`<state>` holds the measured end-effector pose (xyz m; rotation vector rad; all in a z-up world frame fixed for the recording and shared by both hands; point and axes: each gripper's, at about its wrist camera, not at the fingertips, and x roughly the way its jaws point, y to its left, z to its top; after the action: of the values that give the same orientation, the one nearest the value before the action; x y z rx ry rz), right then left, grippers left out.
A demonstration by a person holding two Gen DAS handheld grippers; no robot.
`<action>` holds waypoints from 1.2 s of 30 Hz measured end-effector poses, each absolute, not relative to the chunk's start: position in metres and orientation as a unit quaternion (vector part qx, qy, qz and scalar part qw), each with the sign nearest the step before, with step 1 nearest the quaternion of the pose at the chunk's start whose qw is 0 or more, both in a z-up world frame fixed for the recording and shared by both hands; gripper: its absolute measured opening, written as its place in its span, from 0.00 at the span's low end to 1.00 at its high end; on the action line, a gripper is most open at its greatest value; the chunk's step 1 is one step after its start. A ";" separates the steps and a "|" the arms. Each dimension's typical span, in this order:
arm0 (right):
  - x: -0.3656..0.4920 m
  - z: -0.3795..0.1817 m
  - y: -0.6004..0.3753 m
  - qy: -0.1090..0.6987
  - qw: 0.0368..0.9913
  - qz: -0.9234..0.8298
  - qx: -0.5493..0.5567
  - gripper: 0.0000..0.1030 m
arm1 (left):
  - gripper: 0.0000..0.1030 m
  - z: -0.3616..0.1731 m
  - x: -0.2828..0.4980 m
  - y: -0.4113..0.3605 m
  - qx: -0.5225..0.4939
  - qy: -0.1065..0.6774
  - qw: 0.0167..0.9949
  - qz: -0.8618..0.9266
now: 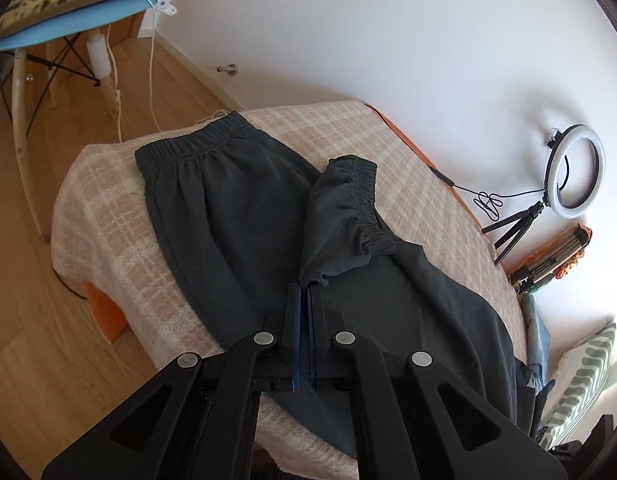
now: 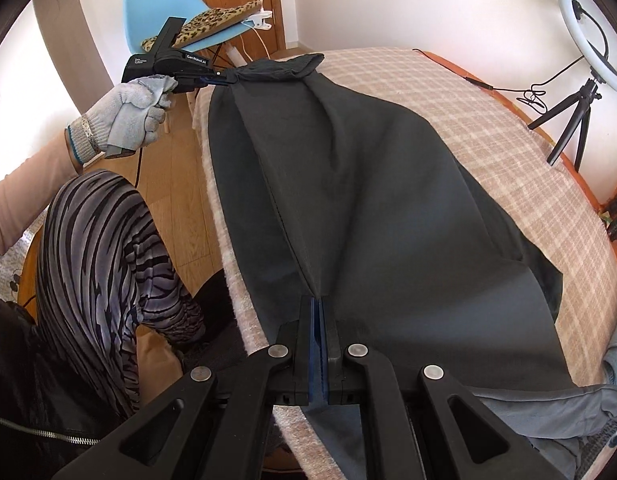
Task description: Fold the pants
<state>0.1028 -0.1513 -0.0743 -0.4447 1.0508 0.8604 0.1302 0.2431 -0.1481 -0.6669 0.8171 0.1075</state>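
Dark grey pants [image 1: 236,216] lie on a table under a beige checked blanket [image 1: 108,216], their elastic waistband [image 1: 192,140] at the far left edge. My left gripper [image 1: 305,286] is shut on a bunch of one leg just below its gathered cuff [image 1: 362,188], which is lifted over the pants. In the right wrist view a gloved hand [image 2: 124,116] holds that left gripper [image 2: 228,78] at the far end of the pants [image 2: 368,184]. My right gripper [image 2: 318,300] is shut on a raised fold of the pants at the near end.
A blue chair [image 1: 68,12] with a leopard-print cushion stands past the table's far end. A ring light [image 1: 574,172] on a small tripod stands by the white wall. The person's striped trouser leg [image 2: 96,248] is left of the table edge. A green-patterned cushion [image 1: 584,376] lies at right.
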 end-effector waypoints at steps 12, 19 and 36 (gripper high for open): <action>0.093 -0.073 -0.141 0.515 0.738 0.394 -0.189 0.26 | 0.48 -0.117 0.124 0.220 -0.185 0.381 0.906 0.018; 0.120 -0.030 -0.137 0.476 0.773 0.399 -0.132 0.35 | 0.57 -0.118 0.168 0.171 -0.063 0.414 0.907 -0.037; 0.223 -0.022 -0.031 0.443 0.777 0.430 -0.122 0.39 | 0.13 -0.156 0.196 0.243 -0.220 0.389 0.895 0.010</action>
<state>0.2234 -0.0307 -0.0224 -0.2638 0.9579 0.9292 0.1960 0.2433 -0.1560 -0.4554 0.8060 0.0208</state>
